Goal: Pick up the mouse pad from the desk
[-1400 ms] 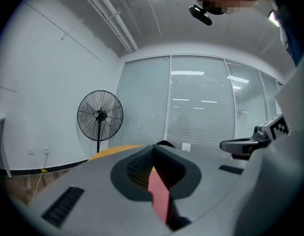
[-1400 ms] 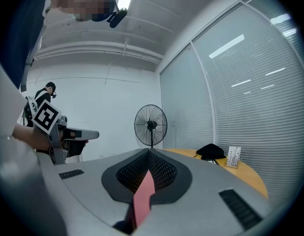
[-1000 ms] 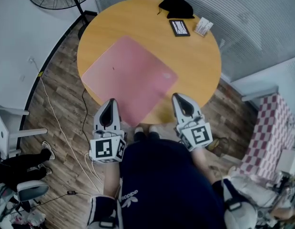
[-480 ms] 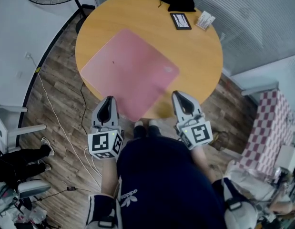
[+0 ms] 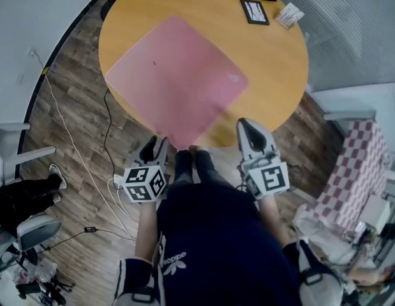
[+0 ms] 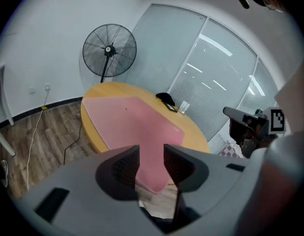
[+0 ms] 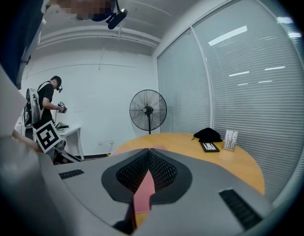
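Round wooden table (image 5: 274,62), plank floor (image 5: 69,132) — pink mouse pad (image 5: 175,75) reaching near edge.

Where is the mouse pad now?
Head view: the mouse pad lies flat on the left half of the round table, near corner overhanging its edge just ahead of the left gripper.

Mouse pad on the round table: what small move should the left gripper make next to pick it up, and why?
Probably ease the left gripper forward onto the mouse pad at its near corner. Its jaws have just been opening, nothing is between them yet, and that corner, which seems to overhang the table, lines up with the gap.
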{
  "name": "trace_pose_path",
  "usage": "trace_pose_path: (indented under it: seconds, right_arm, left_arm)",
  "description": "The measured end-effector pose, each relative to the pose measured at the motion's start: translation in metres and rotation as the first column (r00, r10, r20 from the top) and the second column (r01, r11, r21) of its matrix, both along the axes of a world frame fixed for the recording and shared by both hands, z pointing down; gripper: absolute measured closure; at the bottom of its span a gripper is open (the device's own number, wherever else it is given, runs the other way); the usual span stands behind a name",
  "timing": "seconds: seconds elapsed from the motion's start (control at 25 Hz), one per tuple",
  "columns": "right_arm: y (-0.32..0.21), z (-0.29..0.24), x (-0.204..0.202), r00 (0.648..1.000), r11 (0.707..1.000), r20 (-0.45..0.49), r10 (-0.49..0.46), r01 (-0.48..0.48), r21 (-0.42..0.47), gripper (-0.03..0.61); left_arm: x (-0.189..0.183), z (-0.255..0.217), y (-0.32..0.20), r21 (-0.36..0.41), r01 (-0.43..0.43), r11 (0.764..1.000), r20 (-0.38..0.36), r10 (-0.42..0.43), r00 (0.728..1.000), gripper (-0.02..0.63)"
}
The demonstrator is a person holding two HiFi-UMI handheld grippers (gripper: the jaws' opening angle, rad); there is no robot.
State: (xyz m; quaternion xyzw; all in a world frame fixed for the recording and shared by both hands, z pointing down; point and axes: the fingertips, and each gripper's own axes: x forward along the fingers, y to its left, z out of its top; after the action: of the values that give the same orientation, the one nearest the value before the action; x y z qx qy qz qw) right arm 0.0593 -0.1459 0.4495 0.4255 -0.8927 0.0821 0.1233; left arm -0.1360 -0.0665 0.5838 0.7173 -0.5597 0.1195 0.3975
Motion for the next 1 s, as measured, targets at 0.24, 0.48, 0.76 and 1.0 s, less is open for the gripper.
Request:
trace_pose_path:
  seconds: [0.24, 0.48, 0.76, 1.0]
  right_arm:
    - [0.011, 0.021, 0.002, 1.0, 0.999, -0.021, 0.006, -0.007, -0.052, 0.575]
    - [0.026, 0.039, 0.003, 0.999, 0.995, -0.048, 0.009, -0.014, -0.102, 0.575]
    - [0.037, 0.056, 0.011, 0.996, 0.988, -0.08, 0.029, -0.041, -0.152, 0.575]
    - [0.041, 0.064, 0.016, 0.995, 0.983, -0.092, 0.048, -0.063, -0.17, 0.575]
  left_arm:
    - [0.015, 0.043, 0.021, -0.122, -0.039, 0.992, -0.06, 0.032, 0.998, 0.465]
    - [0.039, 0.083, 0.034, -0.227, -0.127, 0.966, -0.134, 0.098, 0.986, 0.456]
    - [0.057, 0.116, 0.045, -0.306, -0.193, 0.932, -0.241, 0.12, 0.963, 0.454]
    - [0.069, 0.122, 0.038, -0.308, -0.244, 0.92, -0.307, 0.147, 0.94, 0.454]
